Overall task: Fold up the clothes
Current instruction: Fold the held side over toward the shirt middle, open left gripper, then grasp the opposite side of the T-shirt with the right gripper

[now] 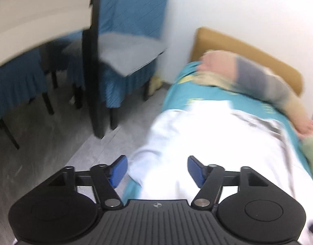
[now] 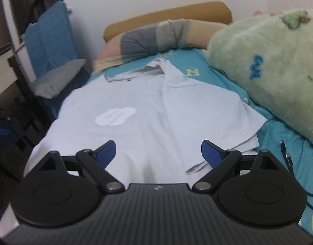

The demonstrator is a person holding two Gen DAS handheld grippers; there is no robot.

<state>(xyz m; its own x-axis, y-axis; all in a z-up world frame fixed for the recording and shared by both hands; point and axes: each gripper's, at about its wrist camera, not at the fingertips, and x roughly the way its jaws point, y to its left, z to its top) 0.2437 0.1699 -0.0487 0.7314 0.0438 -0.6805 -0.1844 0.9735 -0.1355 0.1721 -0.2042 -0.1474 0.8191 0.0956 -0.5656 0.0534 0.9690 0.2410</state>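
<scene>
A pale grey-white shirt (image 2: 152, 110) with a white logo lies spread on the teal bedsheet (image 2: 197, 61), collar toward the headboard. Its right side is folded in toward the middle, leaving a sleeve edge at the right. My right gripper (image 2: 158, 153) hovers open over the shirt's lower hem, nothing between its blue pads. In the left wrist view the same shirt (image 1: 207, 138) looks washed-out white. My left gripper (image 1: 157, 170) is open above its near left edge, holding nothing.
A striped pillow (image 2: 156, 36) lies against the tan headboard (image 2: 168, 14). A green fleece blanket (image 2: 268, 65) is heaped on the right. A black cable (image 2: 287, 159) lies on the sheet. Blue-covered chairs (image 1: 125, 51) and a table (image 1: 33, 20) stand on the floor to the left.
</scene>
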